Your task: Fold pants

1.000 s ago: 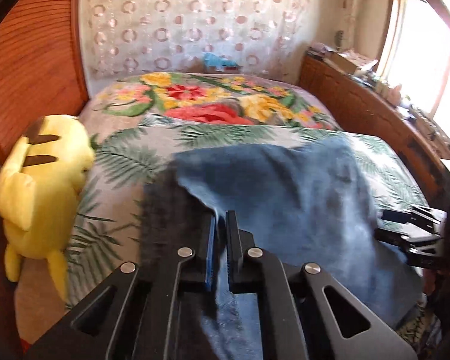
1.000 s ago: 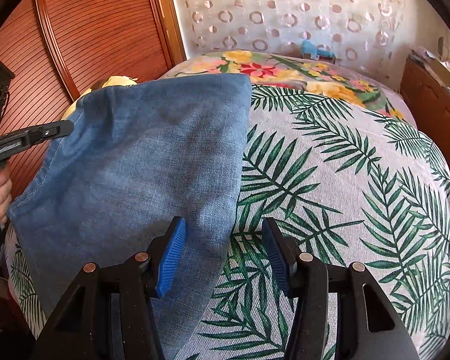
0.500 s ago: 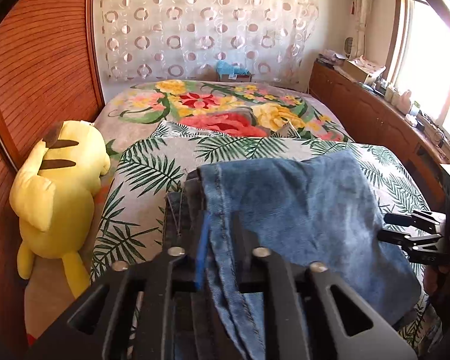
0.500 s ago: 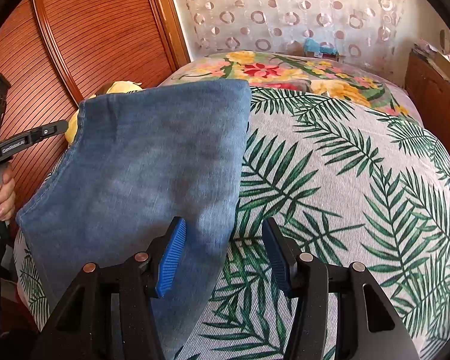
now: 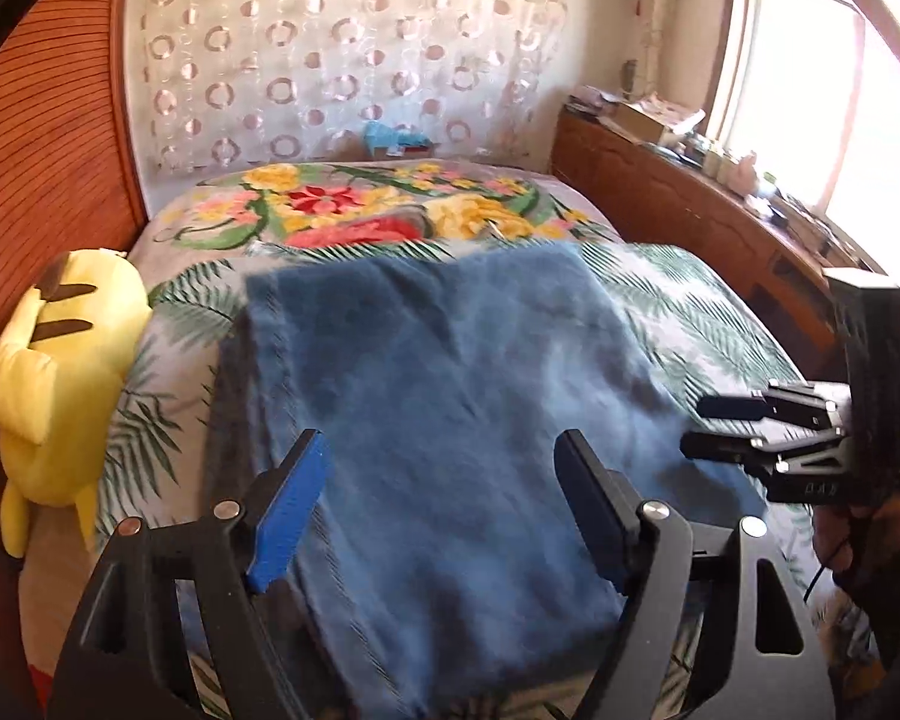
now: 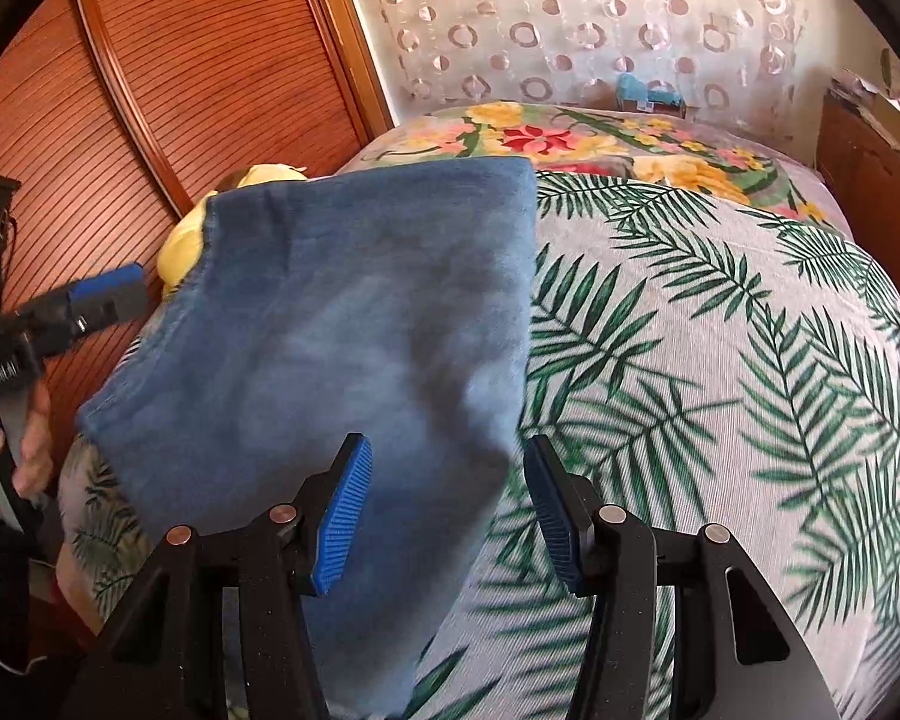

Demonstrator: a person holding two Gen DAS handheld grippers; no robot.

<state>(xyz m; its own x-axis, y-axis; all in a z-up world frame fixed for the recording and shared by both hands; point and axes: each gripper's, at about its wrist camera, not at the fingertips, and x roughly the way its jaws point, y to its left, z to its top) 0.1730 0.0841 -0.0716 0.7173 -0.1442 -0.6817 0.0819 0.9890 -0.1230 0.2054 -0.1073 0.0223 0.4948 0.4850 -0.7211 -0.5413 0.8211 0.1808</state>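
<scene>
Blue denim pants [image 5: 450, 420] lie folded flat on the leaf-print bedspread [image 5: 702, 312]; they also show in the right wrist view [image 6: 342, 348]. My left gripper [image 5: 444, 510] is open and empty, its jaws wide apart just above the near edge of the pants. My right gripper [image 6: 444, 510] is open and empty above the pants' right edge. It also shows at the right of the left wrist view [image 5: 708, 429]. The left gripper also shows at the left of the right wrist view [image 6: 90, 300].
A yellow plush toy [image 5: 54, 384] lies at the bed's left edge against the wooden wardrobe [image 5: 36, 168]. A floral blanket [image 5: 360, 210] covers the far end. A wooden sideboard [image 5: 690, 210] with clutter runs along the right under the window.
My left gripper was shut on the pants' edge, holding it up; it has opened and let go. The pants have dropped flat on the bed. The right gripper stayed open.
</scene>
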